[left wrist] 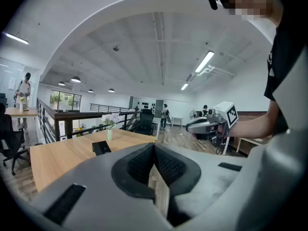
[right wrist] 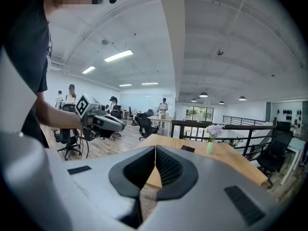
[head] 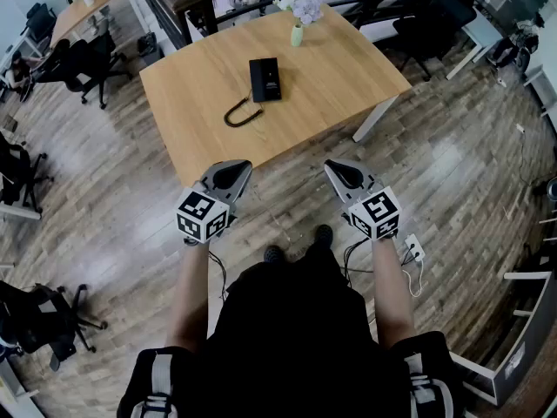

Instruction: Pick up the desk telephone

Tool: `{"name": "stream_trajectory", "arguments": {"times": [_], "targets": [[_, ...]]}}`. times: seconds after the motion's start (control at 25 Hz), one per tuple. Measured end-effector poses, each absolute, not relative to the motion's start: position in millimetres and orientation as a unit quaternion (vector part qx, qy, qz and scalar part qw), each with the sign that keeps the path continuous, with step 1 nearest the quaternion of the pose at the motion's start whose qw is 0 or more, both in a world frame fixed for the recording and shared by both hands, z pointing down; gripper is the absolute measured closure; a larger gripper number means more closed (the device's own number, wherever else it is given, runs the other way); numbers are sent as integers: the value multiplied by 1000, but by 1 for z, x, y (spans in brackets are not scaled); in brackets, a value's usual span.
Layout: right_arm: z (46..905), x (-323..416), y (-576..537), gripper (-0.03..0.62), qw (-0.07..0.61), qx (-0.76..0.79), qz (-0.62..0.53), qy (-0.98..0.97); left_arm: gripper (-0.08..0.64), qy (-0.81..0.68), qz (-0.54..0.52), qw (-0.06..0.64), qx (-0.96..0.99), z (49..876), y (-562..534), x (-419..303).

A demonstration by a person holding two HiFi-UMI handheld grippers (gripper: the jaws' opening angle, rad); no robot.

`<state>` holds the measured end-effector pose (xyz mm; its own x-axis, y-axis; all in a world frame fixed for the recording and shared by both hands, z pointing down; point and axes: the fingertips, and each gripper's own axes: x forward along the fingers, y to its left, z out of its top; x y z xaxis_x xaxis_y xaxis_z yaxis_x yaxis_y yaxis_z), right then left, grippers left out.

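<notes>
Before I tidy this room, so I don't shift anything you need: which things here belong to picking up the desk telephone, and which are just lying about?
For the job: desk telephone, its looped cord, table, left gripper, right gripper, both shut and empty.

Lying about: vase of flowers, office chairs.

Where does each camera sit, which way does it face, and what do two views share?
Head view: on the person's head, looking steeply down at the table and desk telephone; forearms, torso, left gripper, right gripper show.
Left gripper view: on the left gripper, facing the table past shut jaws; right forearm shows.
Right gripper view: on the right gripper, facing the table; left forearm shows.
Shared: both gripper views see the vase.
</notes>
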<state>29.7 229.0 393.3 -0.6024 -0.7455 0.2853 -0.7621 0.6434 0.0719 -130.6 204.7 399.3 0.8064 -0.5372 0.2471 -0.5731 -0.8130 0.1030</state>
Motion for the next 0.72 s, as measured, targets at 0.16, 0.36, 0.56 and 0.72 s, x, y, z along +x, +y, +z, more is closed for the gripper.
{"name": "stream_trajectory", "arguments": {"times": [0.16, 0.36, 0.56, 0.72], "targets": [[393, 24, 230, 565, 146, 422, 28, -894, 538, -284, 108, 85, 949, 400, 206, -133], [396, 25, 229, 565, 142, 427, 33, -892, 538, -272, 116, 83, 952, 404, 207, -130], [401, 19, 231, 565, 136, 415, 39, -899, 538, -269, 123, 81, 952, 406, 203, -128], [409, 12, 233, 565, 132, 404, 51, -904, 538, -269, 125, 83, 951, 408, 202, -127]]}}
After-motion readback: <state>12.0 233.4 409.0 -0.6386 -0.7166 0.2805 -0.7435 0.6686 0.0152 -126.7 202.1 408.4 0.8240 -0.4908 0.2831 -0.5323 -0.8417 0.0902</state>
